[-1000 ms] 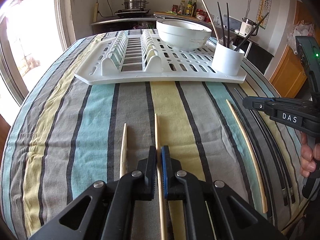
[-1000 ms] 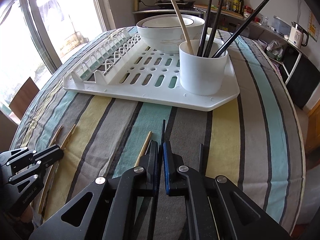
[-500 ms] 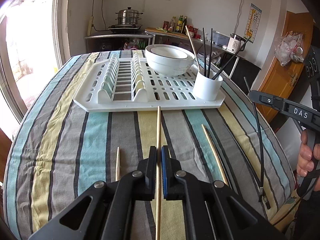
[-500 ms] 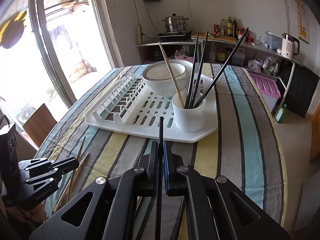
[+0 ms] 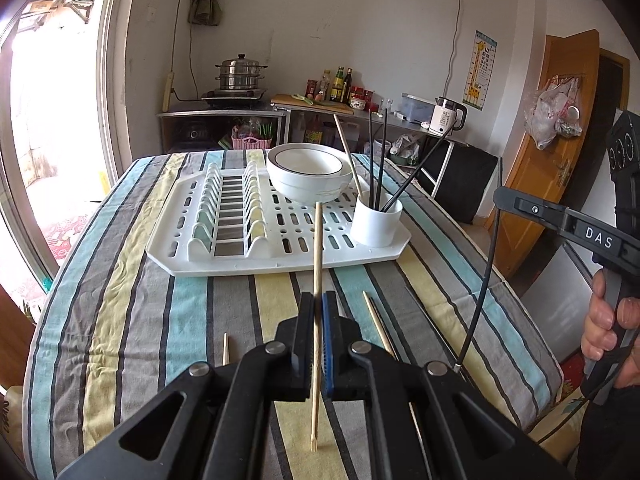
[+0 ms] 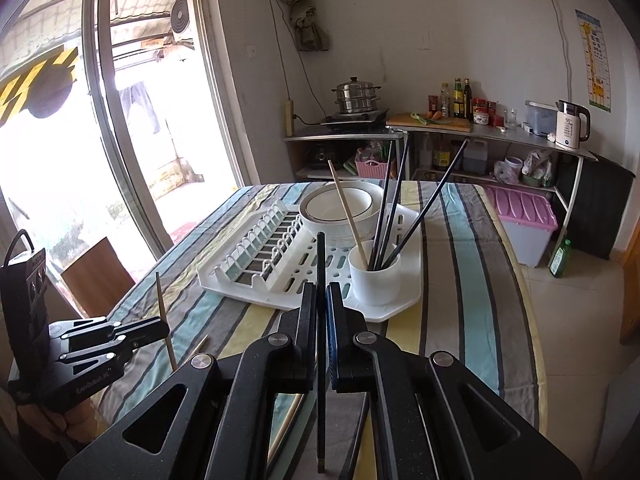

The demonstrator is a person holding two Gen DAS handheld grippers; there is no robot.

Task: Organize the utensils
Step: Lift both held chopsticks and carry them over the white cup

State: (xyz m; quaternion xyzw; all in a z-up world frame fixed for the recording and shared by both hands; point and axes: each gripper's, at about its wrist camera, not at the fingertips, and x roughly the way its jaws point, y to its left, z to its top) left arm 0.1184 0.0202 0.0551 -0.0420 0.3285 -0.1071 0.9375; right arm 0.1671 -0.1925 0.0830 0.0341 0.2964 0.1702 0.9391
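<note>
My left gripper (image 5: 317,312) is shut on a wooden chopstick (image 5: 317,256) and holds it lifted above the striped tablecloth. My right gripper (image 6: 321,300) is shut on a black chopstick (image 6: 320,256), also lifted; it shows at the right of the left wrist view (image 5: 482,280). A white cup (image 5: 376,222) on the white dish rack (image 5: 280,256) holds one wooden and three black chopsticks; it also shows in the right wrist view (image 6: 374,278). More wooden chopsticks (image 5: 376,326) lie on the cloth below the grippers.
A white bowl (image 5: 308,174) sits on the rack behind the cup. The table (image 5: 120,300) has a striped cloth; its edges fall away left and right. A kitchen counter with pot, bottles and kettle stands behind. A pink-lidded bin (image 6: 524,220) is on the floor.
Both grippers have risen well above the table, each carrying its chopstick up off the cloth; the rack and cup now look farther away and lower.
</note>
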